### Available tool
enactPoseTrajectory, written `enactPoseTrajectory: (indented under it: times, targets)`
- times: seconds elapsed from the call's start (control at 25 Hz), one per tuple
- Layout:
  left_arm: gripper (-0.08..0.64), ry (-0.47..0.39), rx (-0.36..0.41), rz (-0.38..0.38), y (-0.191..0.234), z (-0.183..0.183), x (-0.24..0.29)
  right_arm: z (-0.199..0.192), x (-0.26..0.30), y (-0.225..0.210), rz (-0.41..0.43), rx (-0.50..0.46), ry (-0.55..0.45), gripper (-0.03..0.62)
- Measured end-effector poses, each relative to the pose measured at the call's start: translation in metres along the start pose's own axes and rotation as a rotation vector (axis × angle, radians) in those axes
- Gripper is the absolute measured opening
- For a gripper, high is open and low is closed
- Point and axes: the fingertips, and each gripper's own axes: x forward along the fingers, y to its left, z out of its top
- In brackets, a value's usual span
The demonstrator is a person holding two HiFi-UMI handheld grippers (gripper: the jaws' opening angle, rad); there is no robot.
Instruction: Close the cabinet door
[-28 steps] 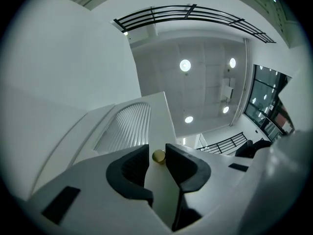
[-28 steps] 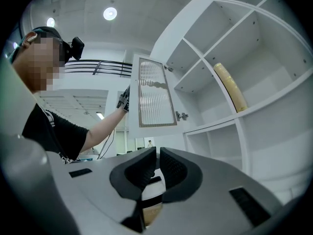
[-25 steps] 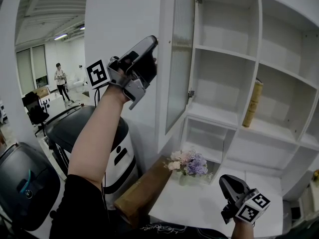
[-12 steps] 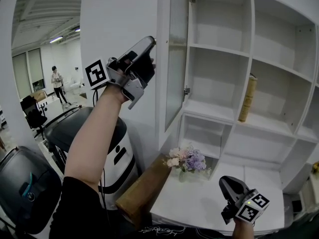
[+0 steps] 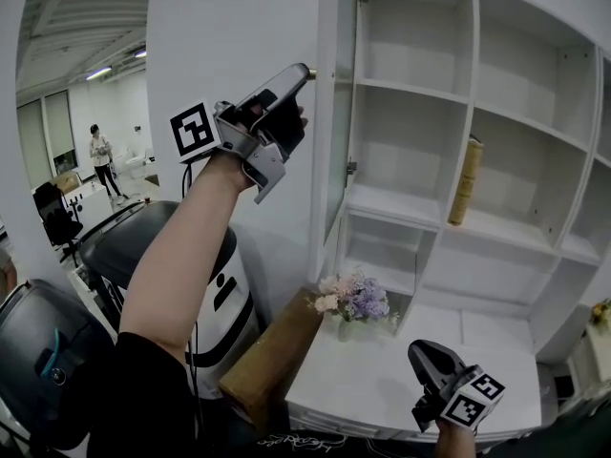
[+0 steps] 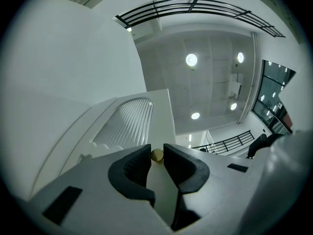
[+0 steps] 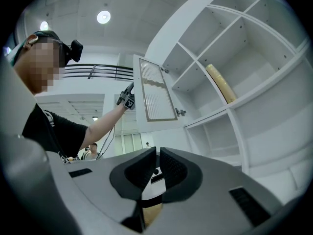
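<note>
The white cabinet door (image 5: 334, 141) with its ribbed glass panel (image 6: 124, 121) stands partly open, edge-on to me in the head view. My left gripper (image 5: 307, 70) is raised to the door's free edge and is shut on the small brass knob (image 6: 157, 155), which sits between its fingertips. The same door (image 7: 155, 94) shows from its face in the right gripper view, with my arm reaching up to it. My right gripper (image 5: 420, 349) hangs low over the white desk (image 5: 382, 385), shut with nothing in it (image 7: 157, 153).
Open white shelves (image 5: 420, 141) hold an upright tan roll (image 5: 467, 181). A vase of flowers (image 5: 351, 301) stands on the desk, with a brown board (image 5: 267, 361) at its left end. Black-and-white machines (image 5: 224, 294) stand at left. A person (image 5: 99, 156) stands far back.
The door has swung further towards the shelves and now looks narrower. My left gripper went with it to the right. The right gripper has sunk a little lower.
</note>
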Motion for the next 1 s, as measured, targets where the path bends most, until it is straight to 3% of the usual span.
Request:
enactPoseTrajectory:
  times: [0.44,0.84,1.0]
  targets:
    - [0.097,0.05,0.107,0.031,-0.019,-0.017,0.017,0.001,-0.013,0.022,-0.036,-0.028,-0.012,0.052]
    - [0.097,0.085,0.205,0.06,-0.012,-0.053,0.06,0.027,-0.027,-0.013,-0.039,-0.059,-0.021,0.052]
    - [0.097,0.107,0.298,0.093,-0.01,-0.064,0.07,0.04,-0.028,-0.023,-0.029,-0.081,-0.032,0.052]
